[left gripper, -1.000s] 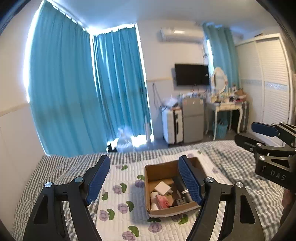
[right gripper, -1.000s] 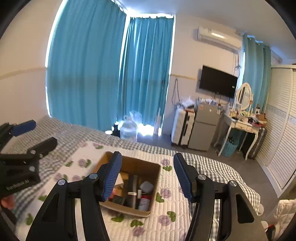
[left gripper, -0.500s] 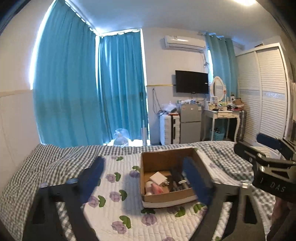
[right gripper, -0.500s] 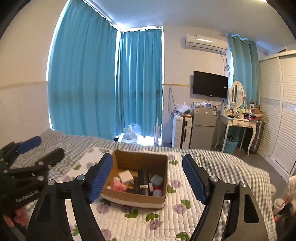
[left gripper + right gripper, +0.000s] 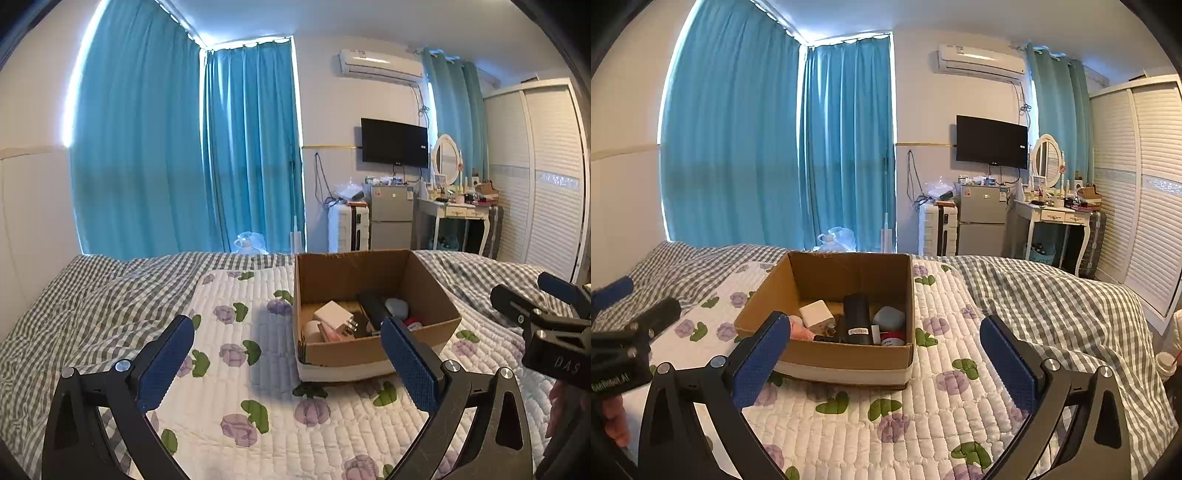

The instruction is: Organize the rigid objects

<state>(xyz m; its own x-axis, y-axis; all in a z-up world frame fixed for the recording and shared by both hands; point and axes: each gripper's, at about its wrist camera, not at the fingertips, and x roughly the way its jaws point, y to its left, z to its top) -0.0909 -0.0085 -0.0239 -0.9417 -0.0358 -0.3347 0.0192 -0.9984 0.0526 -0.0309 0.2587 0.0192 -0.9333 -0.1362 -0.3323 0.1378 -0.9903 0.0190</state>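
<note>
Cardboard box point(image 5: 849, 354) | on floral quilt point(image 5: 923, 417) | bed, teal curtains point(image 5: 846, 140)

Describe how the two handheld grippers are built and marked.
Both are alike. The left gripper and right gripper have matte black angular frames with triangular cutouts and silver screw heads. Their fingers carry flat, textured blue pads. Each body bears partly legible white lettering. No cables or sleeves show.
</note>
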